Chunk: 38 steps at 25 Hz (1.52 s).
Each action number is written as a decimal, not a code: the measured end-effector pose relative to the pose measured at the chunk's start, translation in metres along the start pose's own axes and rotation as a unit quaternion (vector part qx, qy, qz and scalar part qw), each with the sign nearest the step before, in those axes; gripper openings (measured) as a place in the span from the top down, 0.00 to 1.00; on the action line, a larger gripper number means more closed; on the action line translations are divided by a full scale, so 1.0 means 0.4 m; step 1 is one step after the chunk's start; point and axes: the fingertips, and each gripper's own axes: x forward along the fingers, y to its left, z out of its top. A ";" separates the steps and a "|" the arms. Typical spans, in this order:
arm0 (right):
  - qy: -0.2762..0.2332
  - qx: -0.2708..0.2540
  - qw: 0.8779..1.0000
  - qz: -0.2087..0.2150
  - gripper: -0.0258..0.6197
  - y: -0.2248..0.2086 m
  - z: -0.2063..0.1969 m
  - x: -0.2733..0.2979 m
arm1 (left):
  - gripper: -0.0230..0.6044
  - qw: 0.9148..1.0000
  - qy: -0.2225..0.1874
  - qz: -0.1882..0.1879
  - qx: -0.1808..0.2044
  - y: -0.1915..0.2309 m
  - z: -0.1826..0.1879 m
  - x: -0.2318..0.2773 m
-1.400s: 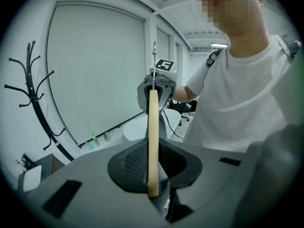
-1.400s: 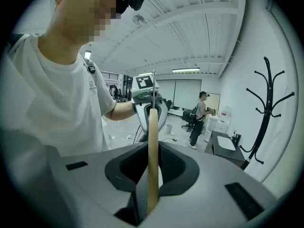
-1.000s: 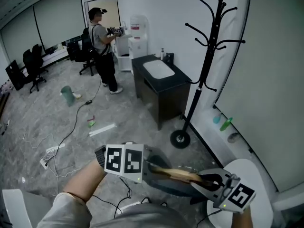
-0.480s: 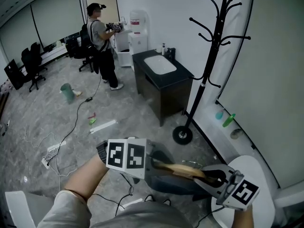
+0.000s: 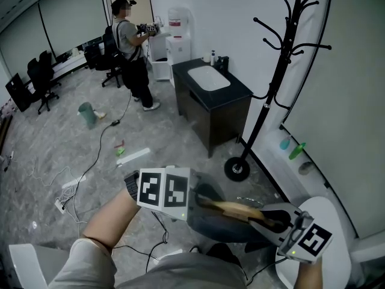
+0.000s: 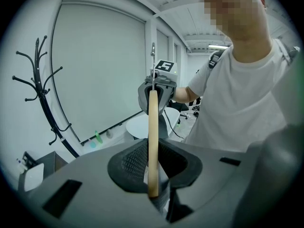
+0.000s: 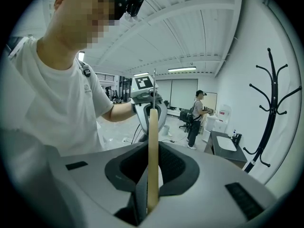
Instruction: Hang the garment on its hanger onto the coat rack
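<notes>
Right now I am carrying the wooden hanger [image 5: 231, 208] low in front of me, level and lengthwise between my two tools, with the dark garment [image 5: 224, 232] drooping under it. My left tool [image 5: 197, 201] is pinching one end of the bar [image 6: 153, 141] and my right tool [image 5: 275, 224] is pinching the other [image 7: 153, 160]. Both are narrowed onto thin wood, with nothing else between the pads. That is where I am expecting trouble. The bar is slim and smooth, and I am gripping it only at the tips. If I am raising one side faster than the other, it may be twisting in the pads or slipping out of one tool, which would swing the whole load down. The garment could also be sliding along a tilted bar and dropping to the floor [image 5: 72, 137]. The metal hook [image 6: 153, 63] is standing up at the middle, and I am judging that it needs to be turned toward a prong before I lift. Otherwise I may be knocking it against the pole instead of catching it. The coat rack [image 5: 280, 83] is standing well apart from me by the wall, tall on a small round base [image 5: 237, 169]. A hard nudge high up could be rocking it. The dark cabinet [image 5: 210, 98] is sitting just beside it, so I am having little room on that side. Loose cables [image 5: 90, 161] are lying across the floor to my left, and a person [image 5: 129, 47] is working farther back.
</notes>
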 end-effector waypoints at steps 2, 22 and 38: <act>-0.001 -0.001 1.000 -0.001 0.86 -0.020 0.007 0.018 | 0.87 1.000 0.000 0.001 0.000 0.022 -0.011 -0.016; -0.016 -0.004 1.000 -0.005 0.86 -0.576 0.031 0.144 | 0.87 1.000 0.012 -0.004 0.006 0.583 -0.073 -0.096; -0.026 0.000 0.997 -0.071 0.86 -1.049 0.104 0.181 | 0.87 0.997 0.023 -0.008 0.068 1.068 -0.036 -0.184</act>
